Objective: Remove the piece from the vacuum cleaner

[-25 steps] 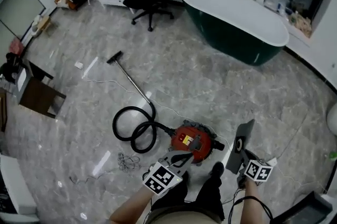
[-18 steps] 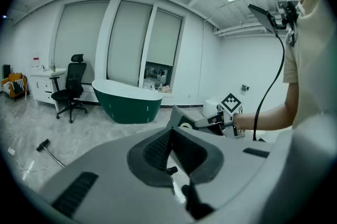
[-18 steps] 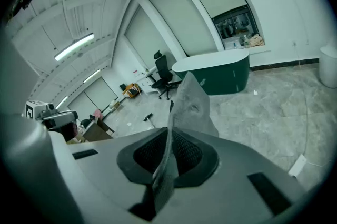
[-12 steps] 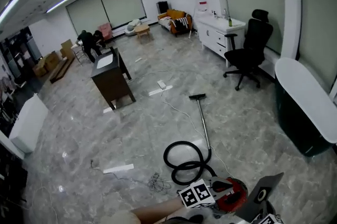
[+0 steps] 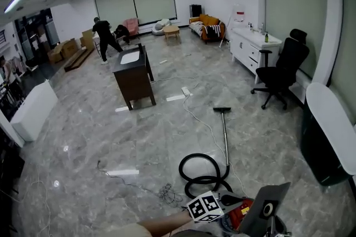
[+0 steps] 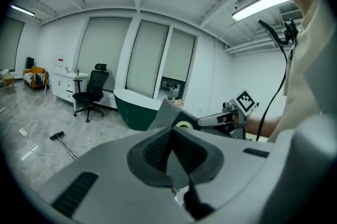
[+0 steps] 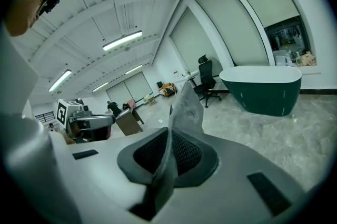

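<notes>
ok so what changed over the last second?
The right gripper, jaws still shut on the grey piece, carried it upward. The left gripper rose beside it. The head camera tilted up from the floor to the room. The vacuum cleaner, hose and wand stayed put.

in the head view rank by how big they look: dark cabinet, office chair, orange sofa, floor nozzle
dark cabinet, office chair: look alike, unranked
orange sofa (farthest, looks shrunken)
floor nozzle
</notes>
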{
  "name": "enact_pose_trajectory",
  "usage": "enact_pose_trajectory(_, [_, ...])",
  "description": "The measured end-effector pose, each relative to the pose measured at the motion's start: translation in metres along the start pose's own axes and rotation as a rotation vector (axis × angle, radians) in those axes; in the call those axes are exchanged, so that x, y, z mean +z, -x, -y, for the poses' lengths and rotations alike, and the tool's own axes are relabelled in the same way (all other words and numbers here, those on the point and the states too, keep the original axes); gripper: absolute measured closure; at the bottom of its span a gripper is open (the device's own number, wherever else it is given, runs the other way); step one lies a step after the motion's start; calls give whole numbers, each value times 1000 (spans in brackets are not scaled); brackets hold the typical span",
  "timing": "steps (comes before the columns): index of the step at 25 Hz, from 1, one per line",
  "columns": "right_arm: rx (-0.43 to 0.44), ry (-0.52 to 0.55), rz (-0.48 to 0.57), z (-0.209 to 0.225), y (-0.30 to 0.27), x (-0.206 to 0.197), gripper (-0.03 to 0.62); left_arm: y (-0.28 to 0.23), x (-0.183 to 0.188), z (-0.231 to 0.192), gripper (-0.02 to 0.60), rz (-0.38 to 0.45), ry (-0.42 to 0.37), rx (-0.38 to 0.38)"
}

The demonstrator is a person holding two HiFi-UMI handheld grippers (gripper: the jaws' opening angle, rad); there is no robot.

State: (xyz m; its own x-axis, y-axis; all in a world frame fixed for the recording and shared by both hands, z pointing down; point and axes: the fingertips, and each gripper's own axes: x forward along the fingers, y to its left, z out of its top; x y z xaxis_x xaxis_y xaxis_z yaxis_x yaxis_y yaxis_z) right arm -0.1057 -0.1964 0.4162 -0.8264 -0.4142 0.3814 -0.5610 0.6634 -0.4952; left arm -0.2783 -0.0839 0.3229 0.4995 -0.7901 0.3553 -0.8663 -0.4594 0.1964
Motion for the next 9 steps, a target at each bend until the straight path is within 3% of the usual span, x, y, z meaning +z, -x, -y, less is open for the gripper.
enact_pose_trajectory(4, [72,61,0,-34,-17,8,566,-19,-1,4,578,15,-2,-12])
enact_pose_trajectory(9, [171,131,0,-76,-50,19,566,-23,18,-43,578,46,-57,83])
